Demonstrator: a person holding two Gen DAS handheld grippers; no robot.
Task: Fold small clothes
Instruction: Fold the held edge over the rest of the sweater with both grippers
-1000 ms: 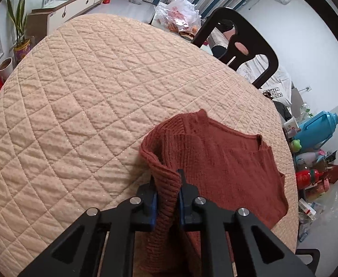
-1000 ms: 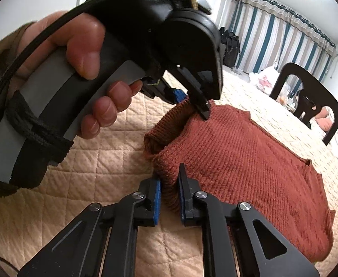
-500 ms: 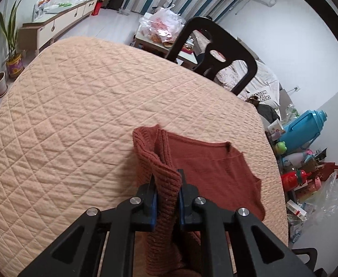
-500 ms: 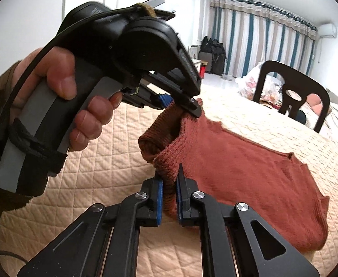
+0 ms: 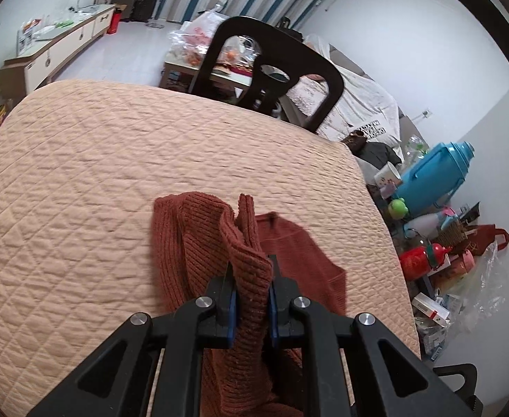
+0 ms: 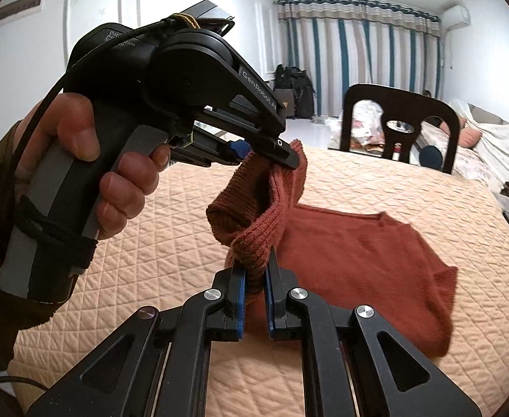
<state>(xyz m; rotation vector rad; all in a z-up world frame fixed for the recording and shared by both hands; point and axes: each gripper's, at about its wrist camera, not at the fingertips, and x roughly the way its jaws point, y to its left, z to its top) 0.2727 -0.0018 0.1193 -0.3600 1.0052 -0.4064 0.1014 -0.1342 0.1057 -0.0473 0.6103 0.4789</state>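
A rust-red knit sweater (image 6: 365,246) lies partly on the quilted peach table cover (image 6: 358,180), its near edge lifted. My right gripper (image 6: 256,271) is shut on a bunched fold of that edge. My left gripper (image 5: 251,281) is shut on another part of the same raised edge, and the sweater (image 5: 202,243) hangs down between its fingers. In the right wrist view the left gripper (image 6: 268,154), held by a hand (image 6: 115,173), pinches the knit higher up and to the left. The far half of the sweater still rests flat on the cover.
A dark wooden chair (image 5: 272,69) stands at the table's far side. Past the right edge of the table are a blue thermos jug (image 5: 435,170), bottles and clutter on the floor. A sideboard (image 5: 53,52) and a plant stand far left. Striped curtains (image 6: 358,45) hang behind.
Both grippers have risen and drawn back with the sweater's near edge, peeling more of it off the cover. The flat part on the table has shrunk.
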